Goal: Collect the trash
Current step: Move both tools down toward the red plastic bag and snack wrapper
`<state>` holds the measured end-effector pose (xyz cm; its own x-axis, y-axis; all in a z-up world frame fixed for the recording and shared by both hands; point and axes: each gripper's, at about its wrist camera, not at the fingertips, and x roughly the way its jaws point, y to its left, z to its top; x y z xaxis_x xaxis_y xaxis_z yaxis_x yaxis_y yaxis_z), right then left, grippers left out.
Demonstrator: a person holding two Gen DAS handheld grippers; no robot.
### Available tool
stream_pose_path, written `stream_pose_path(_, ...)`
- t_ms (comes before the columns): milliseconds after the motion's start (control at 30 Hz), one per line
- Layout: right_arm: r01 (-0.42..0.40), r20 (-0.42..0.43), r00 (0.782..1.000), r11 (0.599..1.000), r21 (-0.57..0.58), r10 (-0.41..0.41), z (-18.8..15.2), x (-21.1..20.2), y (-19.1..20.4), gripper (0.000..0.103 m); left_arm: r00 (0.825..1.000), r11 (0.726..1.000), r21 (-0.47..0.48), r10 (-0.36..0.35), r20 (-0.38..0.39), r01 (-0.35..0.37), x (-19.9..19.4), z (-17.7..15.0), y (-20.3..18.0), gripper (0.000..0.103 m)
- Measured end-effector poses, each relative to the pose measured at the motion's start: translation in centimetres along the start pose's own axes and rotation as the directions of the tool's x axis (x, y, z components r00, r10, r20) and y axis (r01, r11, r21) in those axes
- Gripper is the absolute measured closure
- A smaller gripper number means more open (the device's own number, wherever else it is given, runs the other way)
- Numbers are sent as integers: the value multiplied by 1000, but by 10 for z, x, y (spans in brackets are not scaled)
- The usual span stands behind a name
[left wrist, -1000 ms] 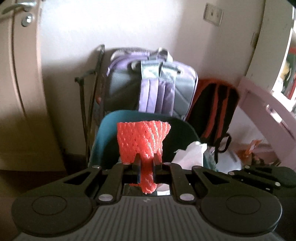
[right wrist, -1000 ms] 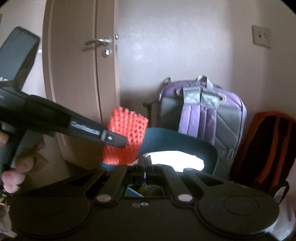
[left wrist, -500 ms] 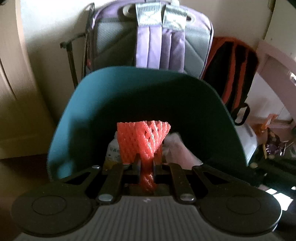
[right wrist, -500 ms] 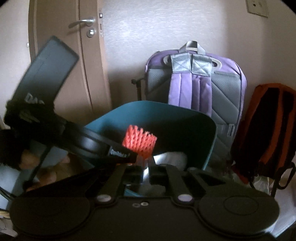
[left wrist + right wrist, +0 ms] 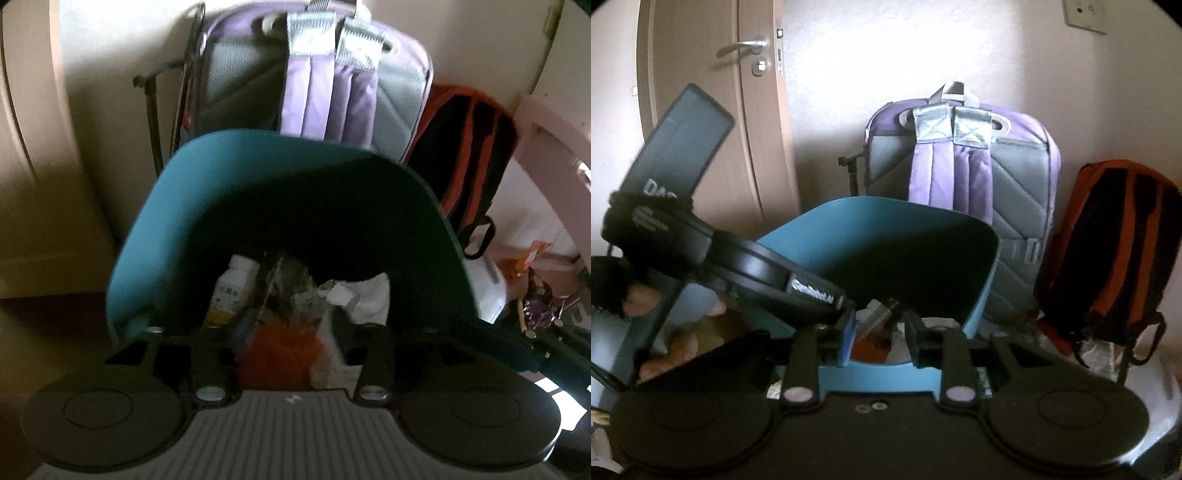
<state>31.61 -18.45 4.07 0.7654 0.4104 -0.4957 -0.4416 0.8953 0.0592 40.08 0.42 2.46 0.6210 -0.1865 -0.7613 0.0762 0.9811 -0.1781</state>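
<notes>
A teal trash bin [image 5: 192, 192] fills the left wrist view, and my left gripper [image 5: 286, 332] hangs over its mouth with its jaws opening. The orange-red foam net [image 5: 277, 354] lies blurred and loose low between the spread fingers; no pad presses on it. Deeper in the bin are a white bottle [image 5: 232, 291] and crumpled white paper [image 5: 365, 299]. In the right wrist view my right gripper [image 5: 882, 332] hovers at the bin's near rim [image 5: 879, 376], its jaws opening too. A small silvery scrap [image 5: 875, 315] shows loose in that gap. The left gripper [image 5: 838, 299] reaches in from the left.
A purple and grey backpack [image 5: 964, 177] leans on the wall behind the bin, with a black and orange backpack [image 5: 1108, 243] to its right. A door [image 5: 713, 110] is at the left. Wrappers [image 5: 535, 291] lie by pink furniture [image 5: 546, 129] at the right.
The left gripper sank into the bin and opened, and the foam net slipped down out of its grip. The right gripper closed in on the bin's rim and opened as well.
</notes>
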Motion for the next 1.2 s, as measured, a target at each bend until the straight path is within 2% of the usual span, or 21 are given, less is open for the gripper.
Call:
stream_pose_path(33, 11, 3, 1000, 1000, 0, -11, 1, -3, 0, 69, 1000, 1000, 0, 0, 10, 0, -5, 0, -1, 44)
stream_pose_path(67, 9, 9, 1000, 1000, 2, -9, 2, -7, 0, 57, 1000, 1000, -3, -1, 21, 1, -11, 0, -1, 39)
stream_pose_path(100, -3, 17, 1000, 1000, 11, 3, 2, -14, 0, 55, 1000, 1000, -7, -4, 28, 4, -16, 0, -1, 38)
stream_pose_path(200, -11, 30, 999, 1000, 11, 11, 4, -30, 3, 54, 999, 1000, -4, -15, 52, 15, -34, -3, -5, 36)
stream_pose_path(300, -7, 50, 999, 1000, -6, 7, 6, -48, 11, 52, 996, 1000, 16, -19, 84, 17, -54, -9, -9, 27)
stream_pose_path(733, -50, 70, 996, 996, -75, 55, -4, -98, 59, 49, 987, 999, 23, -37, 158, 34, -126, -54, 8, 20)
stream_pose_path(867, -80, 64, 994, 994, -73, 85, -10, -103, 73, 48, 984, 999, 27, -42, 172, 38, -142, -74, 23, 19)
stream_pose_path(1033, -126, 53, 990, 989, -73, 130, -21, -102, 92, 48, 981, 999, 13, -45, 191, 43, -155, -100, 52, 11)
stream_pose_path(1200, -178, 9, 984, 981, -82, 179, -40, -84, 114, 48, 973, 999, -17, -45, 226, 50, -154, -126, 93, 1)
